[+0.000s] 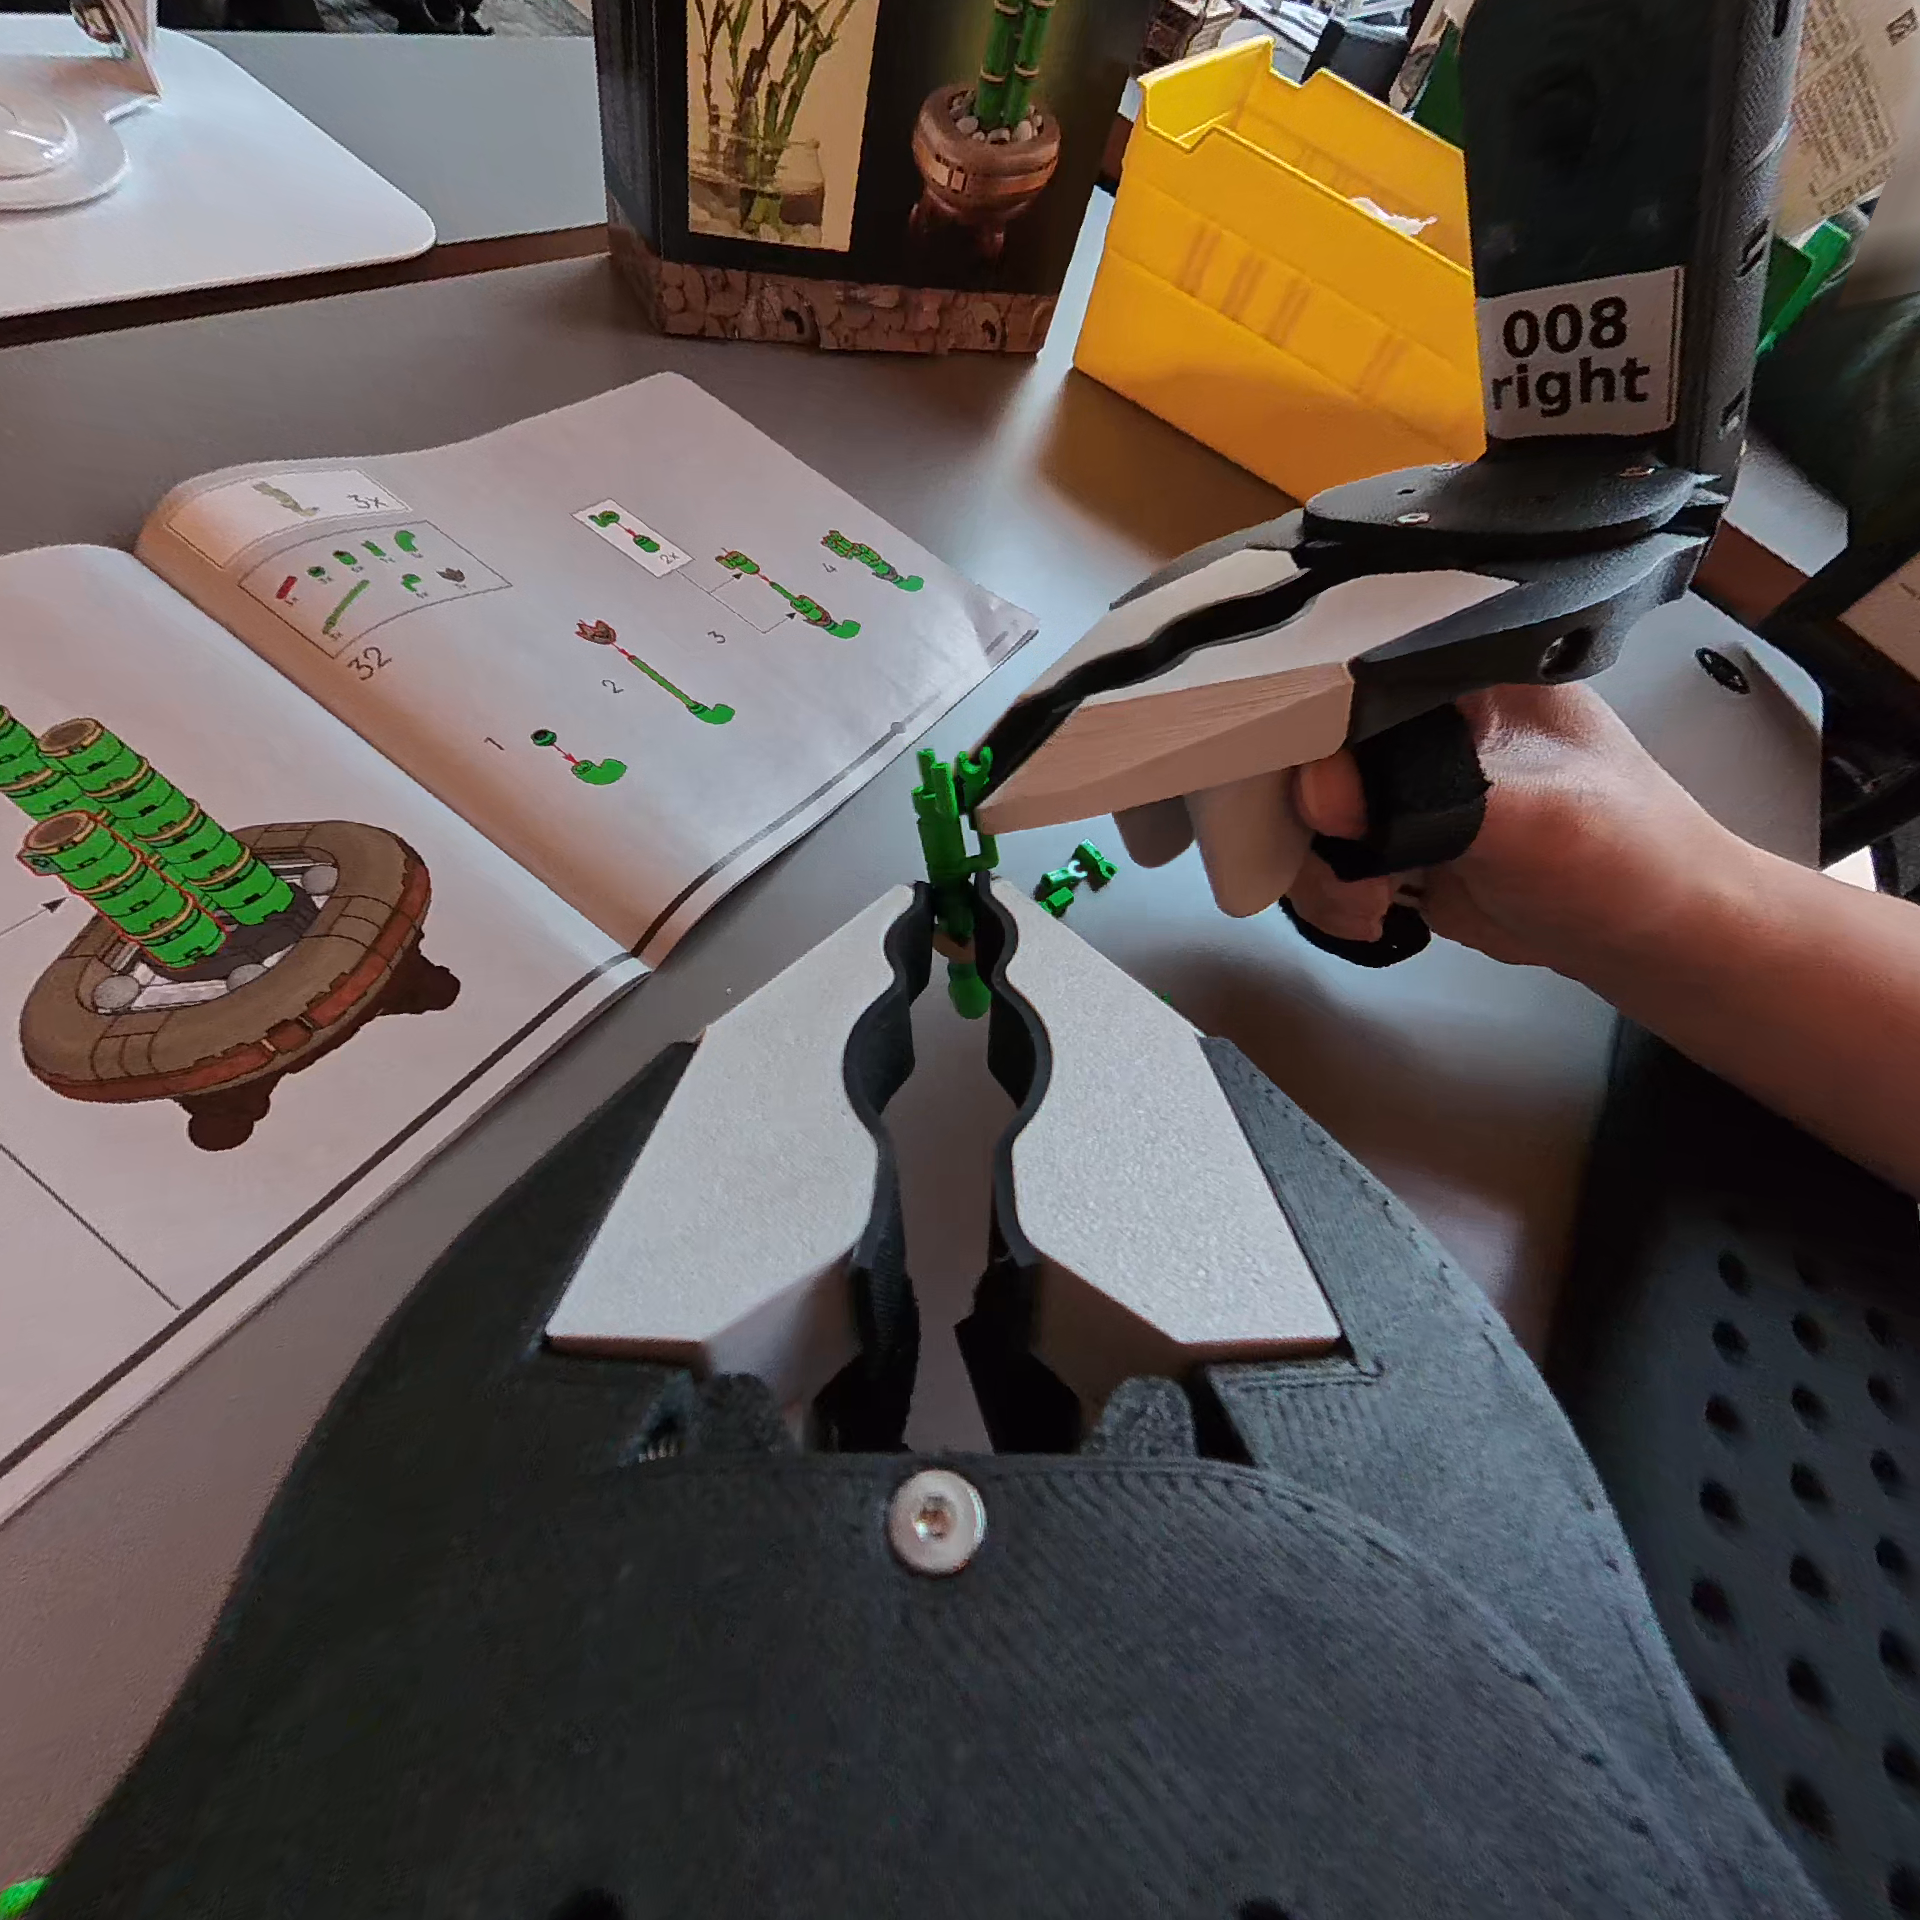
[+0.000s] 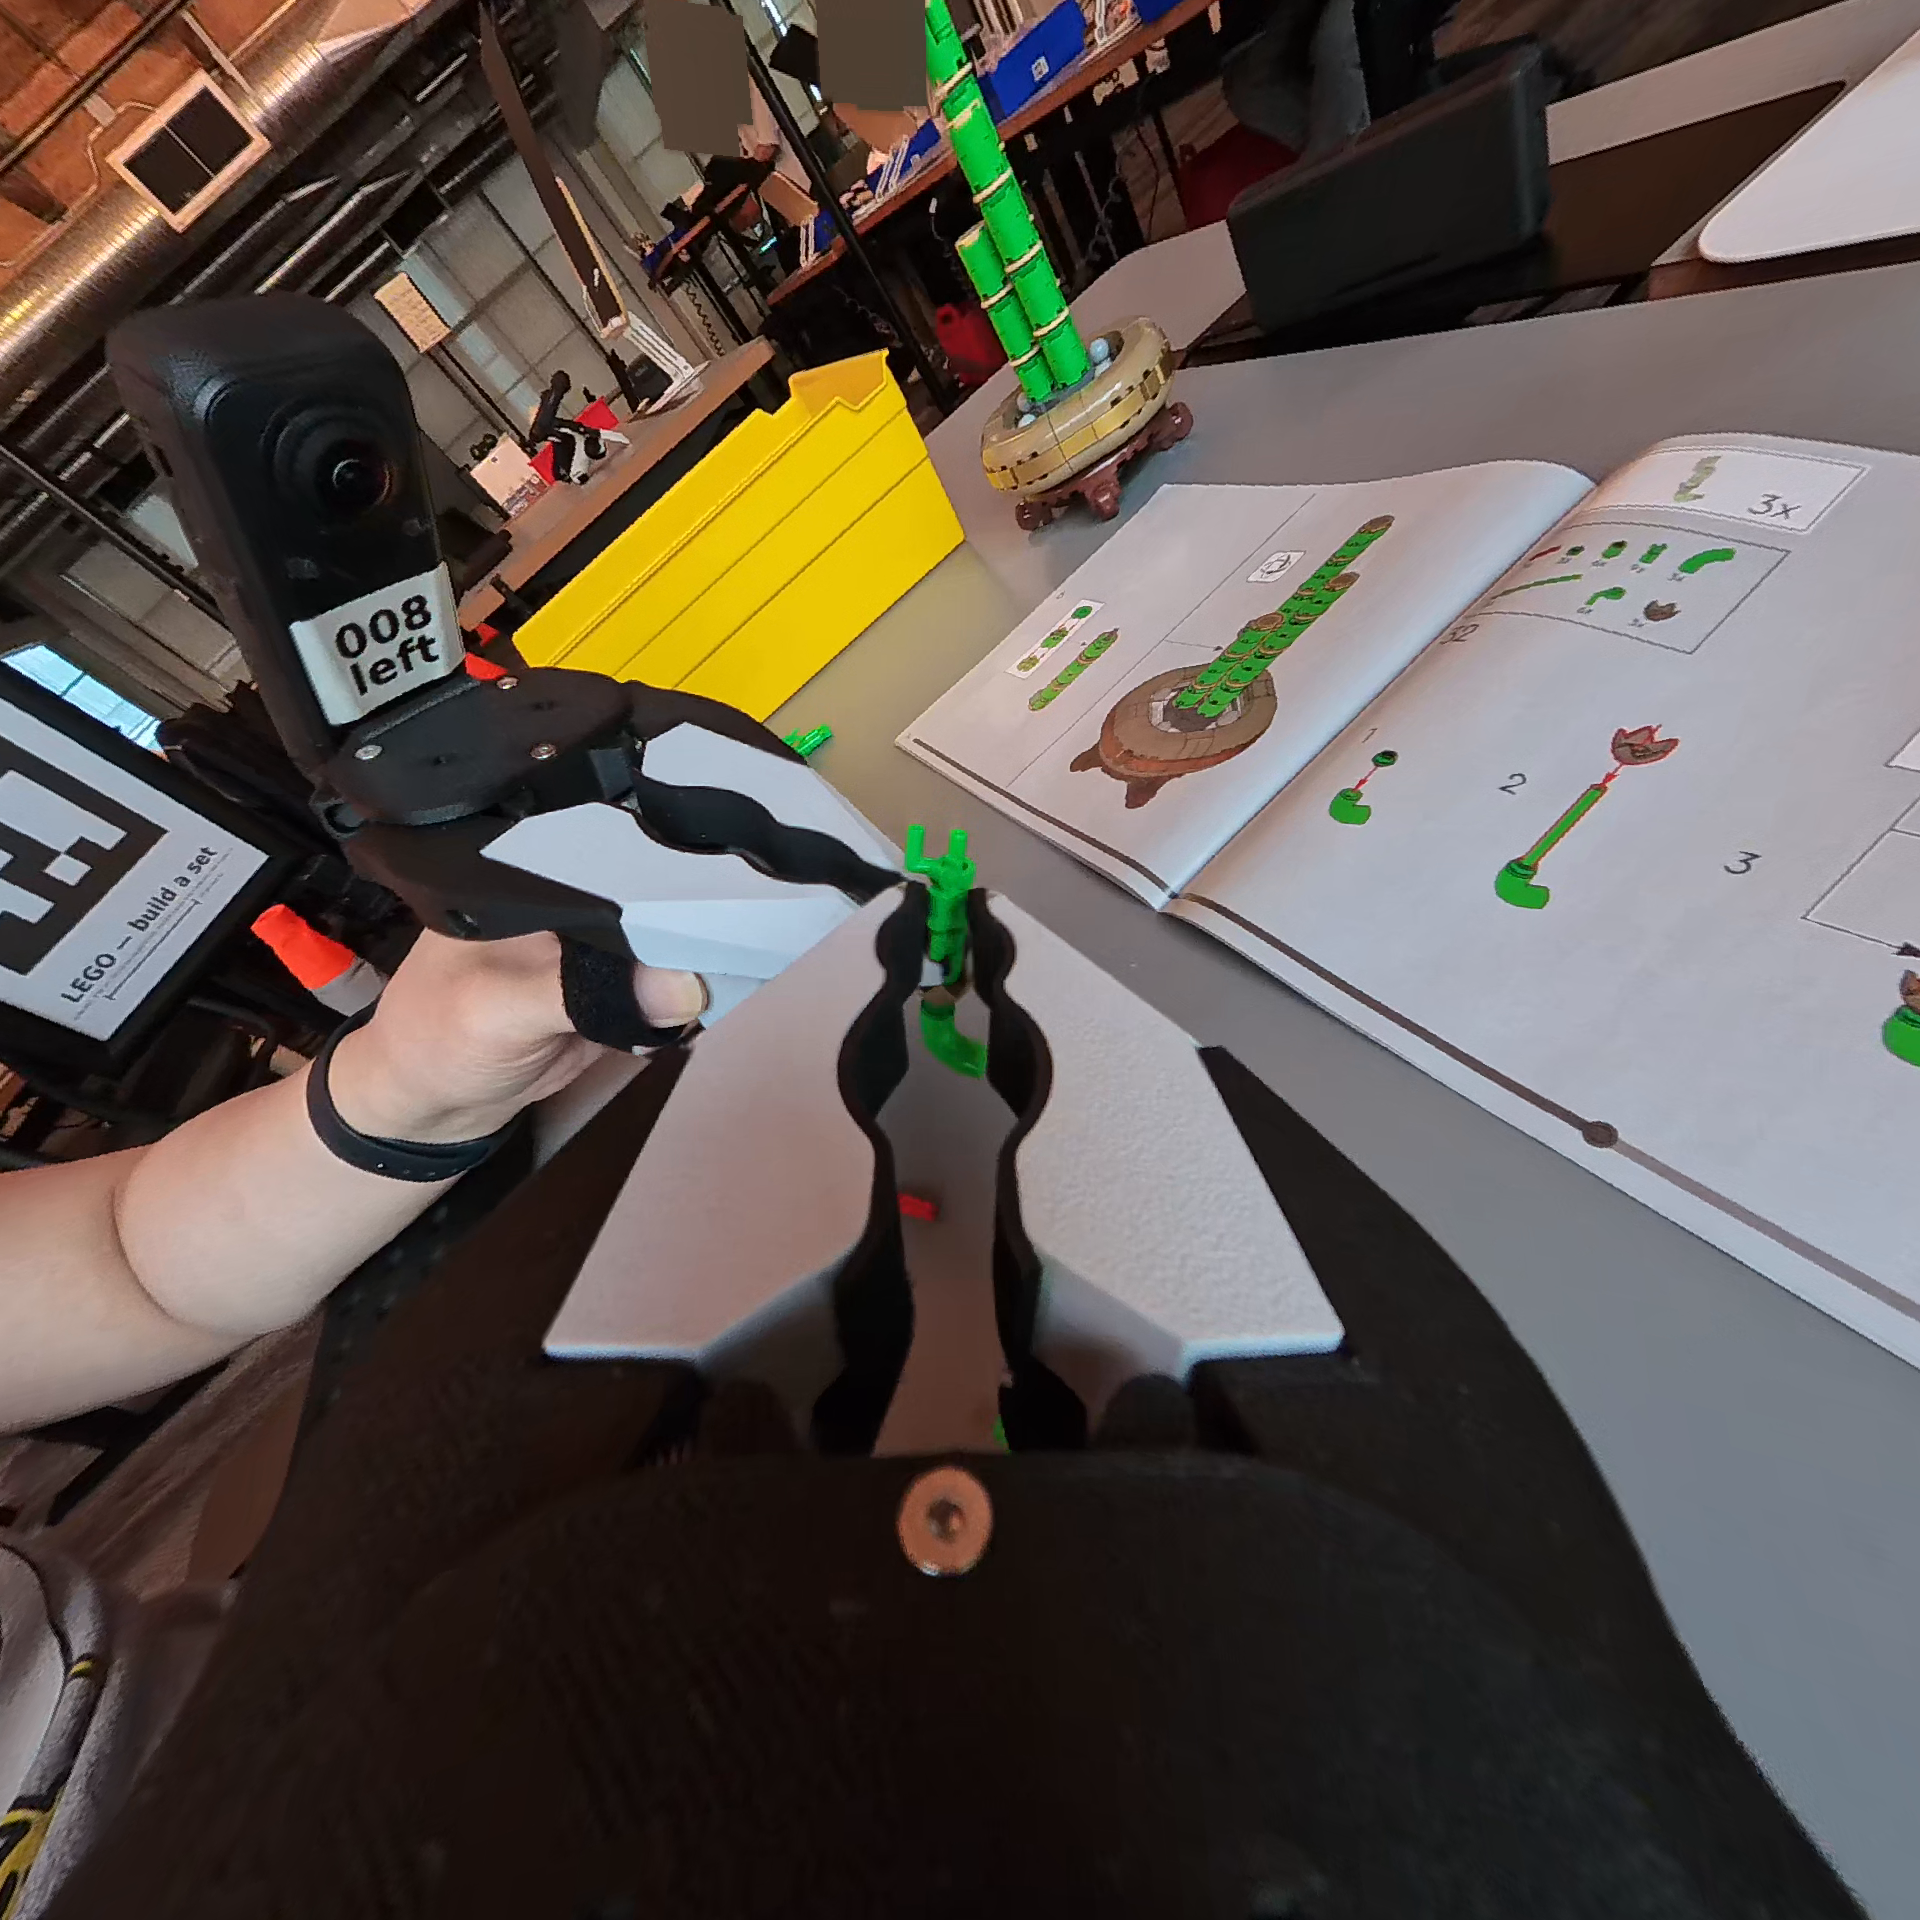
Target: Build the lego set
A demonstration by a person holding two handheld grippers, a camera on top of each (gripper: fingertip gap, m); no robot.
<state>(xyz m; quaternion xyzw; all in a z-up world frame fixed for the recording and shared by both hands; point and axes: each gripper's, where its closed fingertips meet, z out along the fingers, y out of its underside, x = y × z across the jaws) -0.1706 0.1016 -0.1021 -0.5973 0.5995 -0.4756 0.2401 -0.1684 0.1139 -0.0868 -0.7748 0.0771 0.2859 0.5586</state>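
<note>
A thin green lego stem (image 1: 958, 914) with a curved green end is held upright above the dark table. My left gripper (image 1: 956, 899) is shut on its lower part. My right gripper (image 1: 977, 795) comes in from the right and is shut on the stem's top, by the small green clips. In the right wrist view the stem (image 2: 943, 904) sits between my right gripper's (image 2: 945, 920) tips, and the left gripper (image 2: 902, 883) pinches it from the left. The built bamboo model (image 2: 1070, 395) stands in its round pot farther back.
The open instruction booklet (image 1: 520, 727) lies left of the grippers (image 2: 1455, 831). A yellow bin (image 1: 1278, 312) (image 2: 748, 582) and the set's box (image 1: 852, 166) stand behind. Loose green pieces (image 1: 1081, 868) and a small red piece (image 2: 916, 1205) lie on the table. The tips of both grippers are at nearly the same place. The built bamboo model (image 2: 1070, 395) is about equally far from each gripper, around 35 centimetres.
</note>
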